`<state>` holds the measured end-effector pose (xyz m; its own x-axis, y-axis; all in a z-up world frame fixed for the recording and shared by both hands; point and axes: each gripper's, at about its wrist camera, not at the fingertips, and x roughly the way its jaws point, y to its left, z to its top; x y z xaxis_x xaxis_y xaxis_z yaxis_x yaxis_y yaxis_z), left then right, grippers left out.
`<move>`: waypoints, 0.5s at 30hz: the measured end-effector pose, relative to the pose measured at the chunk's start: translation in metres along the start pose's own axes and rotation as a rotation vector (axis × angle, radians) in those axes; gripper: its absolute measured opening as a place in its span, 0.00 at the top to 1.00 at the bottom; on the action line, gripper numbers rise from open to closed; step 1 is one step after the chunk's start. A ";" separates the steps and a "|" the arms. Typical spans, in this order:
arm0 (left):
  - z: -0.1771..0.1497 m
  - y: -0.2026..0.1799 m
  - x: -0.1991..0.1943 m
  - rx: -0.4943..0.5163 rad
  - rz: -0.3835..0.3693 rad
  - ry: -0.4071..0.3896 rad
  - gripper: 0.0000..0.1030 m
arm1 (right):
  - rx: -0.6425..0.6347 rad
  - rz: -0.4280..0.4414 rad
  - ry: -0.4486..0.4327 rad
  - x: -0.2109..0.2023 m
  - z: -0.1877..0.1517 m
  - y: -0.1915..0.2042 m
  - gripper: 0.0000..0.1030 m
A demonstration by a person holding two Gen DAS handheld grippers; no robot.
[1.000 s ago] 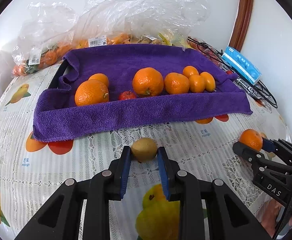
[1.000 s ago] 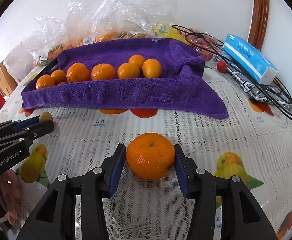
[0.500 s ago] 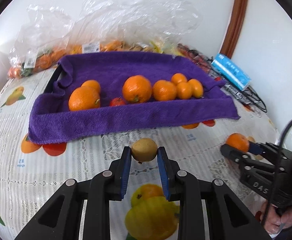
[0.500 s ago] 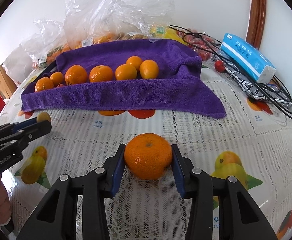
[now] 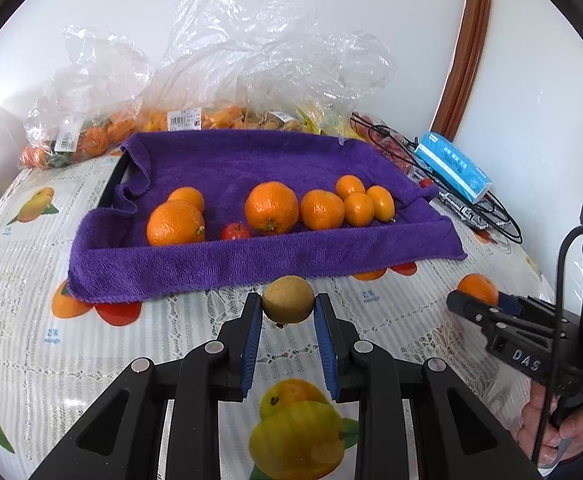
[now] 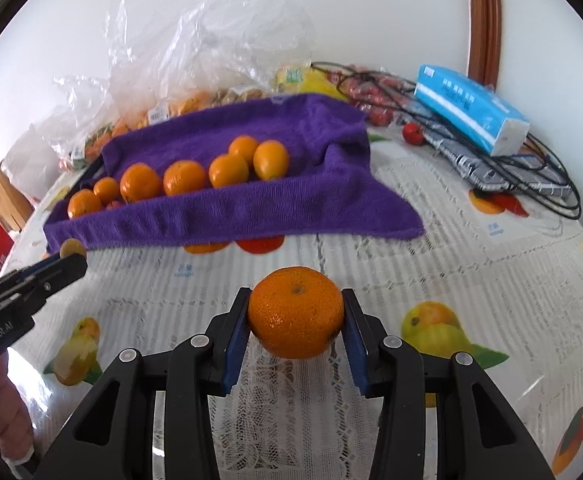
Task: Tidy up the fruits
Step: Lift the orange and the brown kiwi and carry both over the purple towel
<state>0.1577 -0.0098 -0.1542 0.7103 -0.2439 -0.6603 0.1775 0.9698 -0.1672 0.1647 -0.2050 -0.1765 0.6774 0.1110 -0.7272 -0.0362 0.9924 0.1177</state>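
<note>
Nearest us, our left gripper (image 5: 287,312) pinches a small brown fruit (image 5: 288,299) and our right gripper (image 6: 296,322) has just closed on a tangerine (image 6: 295,312), both short of the purple towel (image 5: 251,256). Soft and round, they want gentle grips across the middle.

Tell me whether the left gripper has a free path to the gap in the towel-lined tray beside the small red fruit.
Probably yes: the left gripper, shut on the brown fruit, faces the tray with only bare tablecloth between.

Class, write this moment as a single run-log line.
left tongs: shut on small brown fruit | right tongs: shut on mandarin | purple towel tray: holds oranges | both fruits not yet placed
</note>
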 end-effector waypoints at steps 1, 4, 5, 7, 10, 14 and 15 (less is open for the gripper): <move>0.001 0.000 -0.002 -0.005 -0.002 -0.008 0.75 | -0.001 -0.001 -0.014 -0.005 0.003 0.001 0.58; 0.006 0.002 -0.007 -0.009 0.002 -0.032 0.75 | -0.017 -0.006 -0.051 -0.017 0.014 0.006 0.58; 0.009 0.003 -0.010 -0.010 0.012 -0.043 0.75 | -0.025 -0.011 -0.060 -0.020 0.017 0.008 0.58; 0.016 0.007 -0.017 -0.030 0.003 -0.058 0.75 | -0.042 -0.022 -0.080 -0.026 0.026 0.013 0.58; 0.029 0.012 -0.029 -0.058 -0.027 -0.083 0.75 | -0.054 -0.015 -0.108 -0.031 0.043 0.020 0.58; 0.050 0.018 -0.035 -0.041 0.031 -0.131 0.75 | -0.050 -0.002 -0.140 -0.031 0.065 0.026 0.58; 0.056 0.022 -0.033 -0.049 0.038 -0.134 0.75 | -0.048 0.009 -0.148 -0.029 0.072 0.027 0.58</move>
<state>0.1756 0.0193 -0.0949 0.8012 -0.2017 -0.5634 0.1179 0.9762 -0.1819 0.1963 -0.1848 -0.1034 0.7779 0.1139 -0.6180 -0.0750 0.9932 0.0887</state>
